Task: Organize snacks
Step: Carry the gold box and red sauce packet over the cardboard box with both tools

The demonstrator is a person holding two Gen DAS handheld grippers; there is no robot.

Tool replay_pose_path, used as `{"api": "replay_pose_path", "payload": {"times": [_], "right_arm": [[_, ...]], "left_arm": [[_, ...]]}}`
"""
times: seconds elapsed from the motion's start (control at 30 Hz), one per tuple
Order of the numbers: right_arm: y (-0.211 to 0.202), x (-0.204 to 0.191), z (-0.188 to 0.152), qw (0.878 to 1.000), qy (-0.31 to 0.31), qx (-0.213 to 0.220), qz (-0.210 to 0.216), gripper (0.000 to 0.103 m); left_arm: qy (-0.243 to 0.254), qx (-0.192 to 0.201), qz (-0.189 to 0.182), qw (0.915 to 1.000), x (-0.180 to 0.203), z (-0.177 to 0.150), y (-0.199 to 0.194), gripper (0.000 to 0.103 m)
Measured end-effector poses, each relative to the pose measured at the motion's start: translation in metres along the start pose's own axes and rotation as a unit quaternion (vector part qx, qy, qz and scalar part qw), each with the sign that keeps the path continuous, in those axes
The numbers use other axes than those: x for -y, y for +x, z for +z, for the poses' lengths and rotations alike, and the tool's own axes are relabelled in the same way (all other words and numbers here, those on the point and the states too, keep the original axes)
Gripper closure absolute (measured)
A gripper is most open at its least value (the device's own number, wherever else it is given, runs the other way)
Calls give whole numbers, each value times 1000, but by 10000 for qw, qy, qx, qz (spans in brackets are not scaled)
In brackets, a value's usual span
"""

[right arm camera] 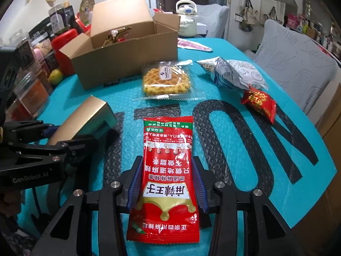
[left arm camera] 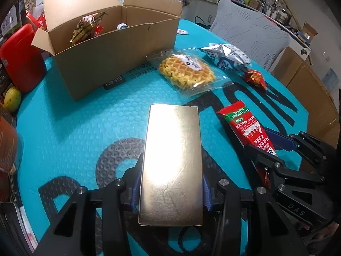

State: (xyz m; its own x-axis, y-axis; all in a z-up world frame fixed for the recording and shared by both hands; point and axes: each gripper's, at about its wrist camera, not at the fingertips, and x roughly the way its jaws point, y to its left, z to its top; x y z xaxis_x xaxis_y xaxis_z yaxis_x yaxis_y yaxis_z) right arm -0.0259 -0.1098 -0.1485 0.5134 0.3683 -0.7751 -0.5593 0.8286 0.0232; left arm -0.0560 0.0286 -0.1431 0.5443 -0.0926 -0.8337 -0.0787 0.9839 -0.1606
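Note:
My left gripper (left arm camera: 170,183) is shut on a shiny gold box (left arm camera: 172,149), held a little above the teal mat (left arm camera: 74,117); the right wrist view shows that box (right arm camera: 91,115) at the left. A long red snack packet (right arm camera: 168,149) sits pinched between the blue pads of my right gripper (right arm camera: 167,170), which is shut on it. Beyond them stands an open cardboard box (left arm camera: 110,53) with a few snacks inside. A wrapped waffle (left arm camera: 187,70), a silver-blue bag (left arm camera: 228,57) and a small red candy pack (left arm camera: 255,79) lie on the mat right of the box.
A red container (left arm camera: 21,57) and a yellow-green fruit (left arm camera: 11,98) crowd the table's left edge, with jars and packages (right arm camera: 36,49) behind. A grey-covered chair (left arm camera: 251,32) stands past the right rim. A white pot (right arm camera: 187,17) sits behind the box.

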Motion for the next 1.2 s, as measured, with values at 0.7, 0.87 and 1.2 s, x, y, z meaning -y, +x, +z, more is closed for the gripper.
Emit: {"api": "replay_pose_path", "payload": {"times": [0.7,0.87,1.2], "right_arm": [[-57,-33,18,9905,-456,770,1040,59],[-64,-37,44,9856,-580,1043,1202,59],[-69,-34,106,9755,-852,1587,1262,59]], "left_arm": [[-171,1029,215,9943,-3,7,-83,58],[-221,1361,380,9897,-10,33,-101,58],[-160,1820,448,9821,-17,82,-117,58]]}}
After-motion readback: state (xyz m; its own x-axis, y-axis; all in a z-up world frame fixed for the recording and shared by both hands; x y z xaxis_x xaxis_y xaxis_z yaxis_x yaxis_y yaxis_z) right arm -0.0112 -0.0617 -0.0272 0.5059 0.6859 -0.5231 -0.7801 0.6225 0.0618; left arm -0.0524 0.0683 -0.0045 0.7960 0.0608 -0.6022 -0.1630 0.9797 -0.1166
